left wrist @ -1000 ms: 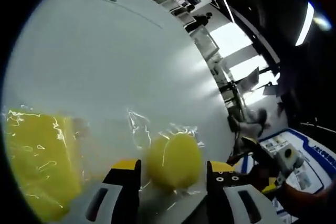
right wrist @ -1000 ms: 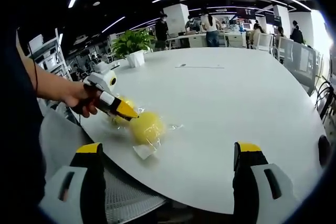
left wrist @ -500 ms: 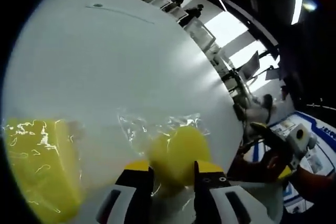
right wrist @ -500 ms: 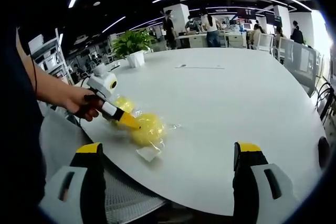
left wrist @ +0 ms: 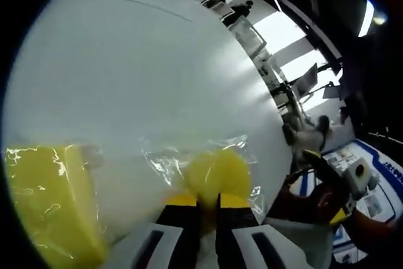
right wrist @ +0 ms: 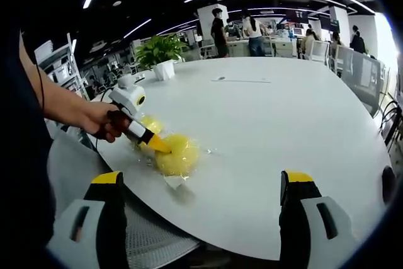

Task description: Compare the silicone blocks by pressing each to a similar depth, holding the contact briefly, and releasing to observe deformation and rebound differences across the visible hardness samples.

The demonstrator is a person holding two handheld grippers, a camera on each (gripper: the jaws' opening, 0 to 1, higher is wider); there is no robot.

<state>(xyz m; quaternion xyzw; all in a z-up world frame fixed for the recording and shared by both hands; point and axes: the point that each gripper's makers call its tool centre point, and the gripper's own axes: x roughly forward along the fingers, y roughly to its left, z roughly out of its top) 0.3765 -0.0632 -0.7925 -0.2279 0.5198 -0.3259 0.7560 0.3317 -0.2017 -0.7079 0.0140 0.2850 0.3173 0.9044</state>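
Since a second ago my left tool (left wrist: 201, 201) has closed from a wide gap astride the round yellow block (left wrist: 213, 173) to jaws nearly together, pinching its near edge through the clear wrap (left wrist: 165, 163). That is the press-and-hold step as I judge it: the jaws squeeze the sample so I can gauge how much it gives.

At the lower left of the left gripper view lies the big rectangular yellow block (left wrist: 47, 200), also wrapped, resting on the white table (left wrist: 126, 74) just beside the round one and untouched by my tool. I judge it waits its turn for the same squeeze. The round block sits low in the middle of that frame, close to the near rim of the table.

In the right gripper view my left hand (right wrist: 106, 121) comes in from the left edge, forearm level, fist wrapped round the handle, tool angled down and to the right into the round block (right wrist: 173, 155) at the lower left of the frame. Farther right, my right tool (right wrist: 203, 203) hangs short of the table edge, jaws spread wide with nothing between them, well apart from both samples, kept clear, I judge, so it does not disturb the press.
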